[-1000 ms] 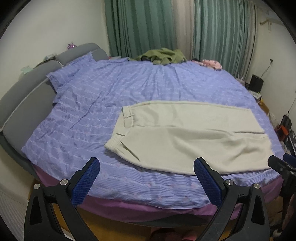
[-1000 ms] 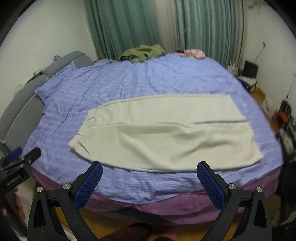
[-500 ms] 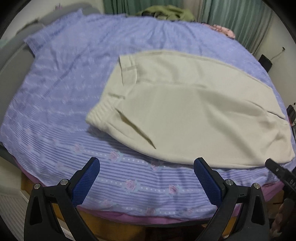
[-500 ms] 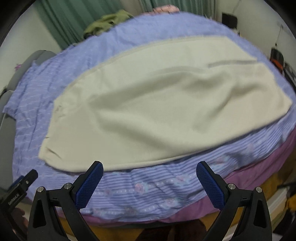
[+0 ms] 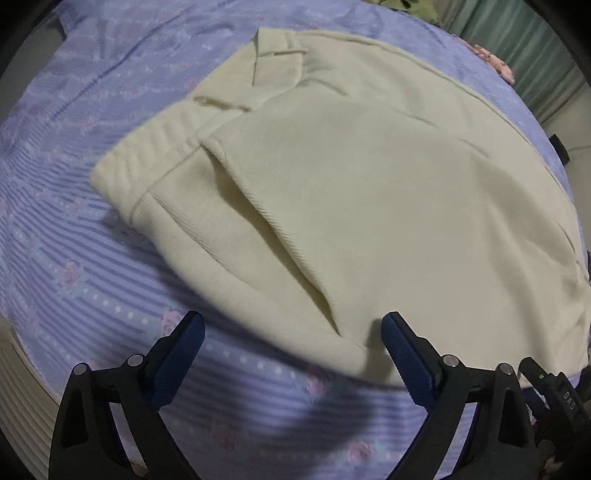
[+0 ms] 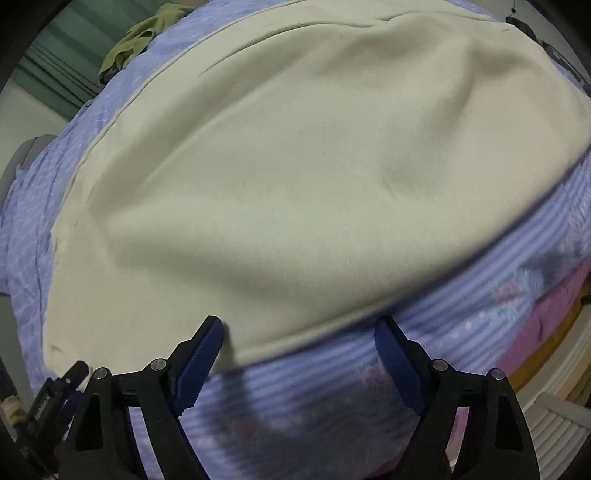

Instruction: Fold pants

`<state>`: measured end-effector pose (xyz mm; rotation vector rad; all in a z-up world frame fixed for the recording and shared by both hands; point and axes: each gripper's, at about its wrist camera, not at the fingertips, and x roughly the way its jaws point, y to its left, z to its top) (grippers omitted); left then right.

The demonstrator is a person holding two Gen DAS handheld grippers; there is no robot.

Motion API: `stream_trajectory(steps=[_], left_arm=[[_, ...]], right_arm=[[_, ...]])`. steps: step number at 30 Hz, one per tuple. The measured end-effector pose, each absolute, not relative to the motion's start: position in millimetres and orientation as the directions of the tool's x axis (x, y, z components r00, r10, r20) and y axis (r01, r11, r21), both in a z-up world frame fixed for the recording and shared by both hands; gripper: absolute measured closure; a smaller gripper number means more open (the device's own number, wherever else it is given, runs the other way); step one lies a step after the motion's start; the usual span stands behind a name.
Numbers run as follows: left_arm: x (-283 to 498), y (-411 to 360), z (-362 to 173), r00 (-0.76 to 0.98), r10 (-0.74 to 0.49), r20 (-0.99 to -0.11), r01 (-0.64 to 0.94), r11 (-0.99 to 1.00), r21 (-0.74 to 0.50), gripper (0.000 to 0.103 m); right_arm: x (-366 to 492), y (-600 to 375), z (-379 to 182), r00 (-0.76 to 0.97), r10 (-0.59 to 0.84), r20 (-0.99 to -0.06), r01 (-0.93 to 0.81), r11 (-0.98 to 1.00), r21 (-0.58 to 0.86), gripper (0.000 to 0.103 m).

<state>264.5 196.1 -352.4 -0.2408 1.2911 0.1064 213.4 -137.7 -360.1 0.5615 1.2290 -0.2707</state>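
Note:
Cream pants (image 5: 369, 184) lie flat on the purple striped bedsheet (image 5: 74, 280), waistband to the left, one leg folded over the other. My left gripper (image 5: 291, 332) is open and empty, low over the near edge of the pants by the hip pocket. In the right wrist view the pants (image 6: 295, 166) fill most of the frame. My right gripper (image 6: 297, 332) is open and empty, its fingers straddling the near hem edge of the leg. The other gripper's tip shows at each view's lower corner.
The bed's near edge with a pink under-sheet (image 6: 546, 317) and wooden frame lies lower right. A green garment (image 6: 144, 33) lies at the far side of the bed by teal curtains (image 5: 535, 48). A white radiator (image 6: 565, 417) stands lower right.
Both grippers have moved forward and down toward the bed, from standing back at its foot to hovering just over the near edge of the pants. Both stay open.

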Motion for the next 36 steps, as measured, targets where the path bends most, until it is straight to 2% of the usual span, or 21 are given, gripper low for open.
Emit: stream_trajectory(steps=[2,4,5,6,7,8,9,10,15,21,25,30,36], left_arm=[[266.8,200.7,-358.0,0.268,-0.072,-0.961,-0.234,0.963,-0.137,0.01],[267.8,202.8,-357.2,0.273,-0.08,-0.959,-0.232,0.962,-0.147,0.021],[268.6,202.6,-355.4,0.273,-0.09,-0.958,-0.225,0.962,-0.154,0.039],[269.1,201.6,-352.2,0.274,-0.114,-0.955,-0.213,0.961,-0.175,0.057],[269.9,200.8,-350.2,0.274,-0.132,-0.953,-0.206,0.96,-0.192,0.066],[270.3,199.1,-346.6,0.27,-0.153,-0.951,-0.199,0.957,-0.211,0.079],[270.2,197.4,-342.8,0.269,-0.165,-0.949,-0.194,0.956,-0.222,0.087],[269.6,195.2,-336.3,0.278,-0.17,-0.946,-0.184,0.957,-0.226,0.088],[256.8,188.0,-298.9,0.33,-0.146,-0.933,-0.143,0.969,-0.202,0.091],[263.1,182.2,-241.4,0.398,-0.104,-0.911,-0.145,0.974,-0.174,0.094],[281.8,181.7,-212.9,0.466,-0.113,-0.878,-0.156,0.966,-0.207,0.095],[334.8,177.5,-188.4,0.581,-0.119,-0.805,-0.157,0.954,-0.254,0.095],[410.8,166.1,-181.5,0.644,-0.09,-0.76,-0.141,0.962,-0.234,0.095]], right_arm=[[218.2,-138.1,-361.7,0.331,0.102,-0.938,0.484,0.835,0.262,0.023],[224.2,-135.0,-360.9,0.319,0.092,-0.943,0.472,0.848,0.243,0.035],[226.6,-134.3,-360.2,0.318,0.091,-0.944,0.461,0.855,0.238,0.038],[230.0,-135.2,-357.2,0.316,0.091,-0.945,0.45,0.862,0.233,0.049],[233.4,-135.2,-354.0,0.316,0.092,-0.944,0.439,0.868,0.232,0.061],[235.4,-136.0,-349.6,0.321,0.102,-0.942,0.422,0.875,0.238,0.066],[236.4,-137.5,-344.8,0.32,0.107,-0.942,0.41,0.881,0.239,0.075],[236.1,-139.3,-340.2,0.321,0.111,-0.941,0.399,0.885,0.241,0.082],[232.2,-143.4,-291.7,0.373,0.135,-0.918,0.31,0.914,0.26,0.089],[231.7,-143.7,-230.1,0.42,0.16,-0.893,0.241,0.929,0.28,0.09],[245.6,-146.7,-196.9,0.473,0.16,-0.867,0.214,0.933,0.289,0.09],[303.9,-159.2,-174.5,0.576,0.138,-0.806,0.195,0.934,0.3,0.09],[388.5,-170.2,-167.9,0.635,0.132,-0.761,0.201,0.923,0.328,0.09]])
